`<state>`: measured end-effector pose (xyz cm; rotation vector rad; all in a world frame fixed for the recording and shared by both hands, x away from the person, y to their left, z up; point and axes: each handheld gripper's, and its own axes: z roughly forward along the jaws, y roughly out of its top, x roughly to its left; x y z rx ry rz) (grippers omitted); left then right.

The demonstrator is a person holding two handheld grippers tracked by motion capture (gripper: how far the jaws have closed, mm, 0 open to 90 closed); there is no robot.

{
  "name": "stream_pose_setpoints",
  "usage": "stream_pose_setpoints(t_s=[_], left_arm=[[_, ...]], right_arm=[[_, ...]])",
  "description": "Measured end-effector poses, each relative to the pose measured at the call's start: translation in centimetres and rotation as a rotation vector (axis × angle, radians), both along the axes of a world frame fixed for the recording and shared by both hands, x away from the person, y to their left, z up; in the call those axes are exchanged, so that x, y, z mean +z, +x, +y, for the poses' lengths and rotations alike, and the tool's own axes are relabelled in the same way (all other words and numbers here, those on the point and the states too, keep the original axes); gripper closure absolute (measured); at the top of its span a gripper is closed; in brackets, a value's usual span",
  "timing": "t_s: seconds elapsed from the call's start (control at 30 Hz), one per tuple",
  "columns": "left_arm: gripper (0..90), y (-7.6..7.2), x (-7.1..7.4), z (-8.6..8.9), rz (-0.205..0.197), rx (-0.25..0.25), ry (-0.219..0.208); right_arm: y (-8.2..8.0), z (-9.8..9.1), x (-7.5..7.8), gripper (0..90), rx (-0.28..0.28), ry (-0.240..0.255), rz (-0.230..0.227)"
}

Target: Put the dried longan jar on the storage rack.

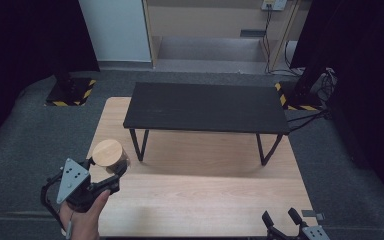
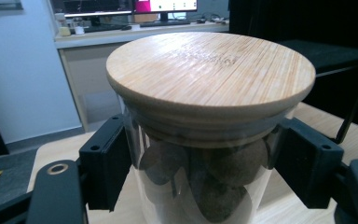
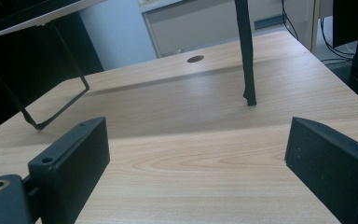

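My left claw (image 1: 109, 172) pinches a clear glass jar (image 2: 200, 186) with a round bamboo lid (image 2: 209, 70), dark brown balls (image 2: 223, 163) packed inside. The jar stands upright, lid up, above the wooden table's (image 1: 205, 200) left edge. My right claw (image 1: 282, 218) is spread at the near right corner.

The left gripper (image 1: 107, 172), gripped from below by the left hand (image 1: 82, 217), has its jaws clamped on something between them. The right gripper (image 1: 282, 220) sits low, jaws spread wide, apparently holding nothing.
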<state>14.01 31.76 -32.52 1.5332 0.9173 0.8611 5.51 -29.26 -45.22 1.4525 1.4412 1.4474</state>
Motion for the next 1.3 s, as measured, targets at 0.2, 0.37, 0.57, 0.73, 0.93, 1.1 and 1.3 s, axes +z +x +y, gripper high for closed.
stream_pose_setpoints(t_s=[0.2,0.37,0.57,0.73,0.93,1.1,1.3], left_arm=[[24.5,1.5,2.1,-0.7,-0.028,-0.014,0.024],[24.5,2.7,3.5,-1.4,-0.054,-0.029,0.046],[24.5,4.8,5.0,-2.2,-0.062,-0.049,0.046],[24.5,6.8,5.7,-2.8,-0.069,-0.04,0.049],[24.5,9.3,6.0,-2.9,-0.045,-0.038,0.036],[24.5,11.5,5.7,-3.4,-0.04,-0.019,0.031],[24.5,14.3,4.9,-3.7,-0.021,0.007,0.03]], right_arm=[[-0.1,0.0,0.2,6.4,0.001,-0.004,-0.006],[-0.2,0.0,0.3,6.4,-0.004,-0.001,-0.005],[-0.4,-0.2,0.5,6.4,-0.015,-0.002,-0.015],[-0.6,-0.5,0.6,6.4,-0.026,-0.002,-0.02],[-1.1,-1.0,0.6,6.5,-0.052,-0.002,-0.02],[-1.3,-1.4,0.7,6.5,-0.065,-0.001,-0.02],[-1.3,-1.7,0.6,6.5,-0.079,0.005,-0.019]])
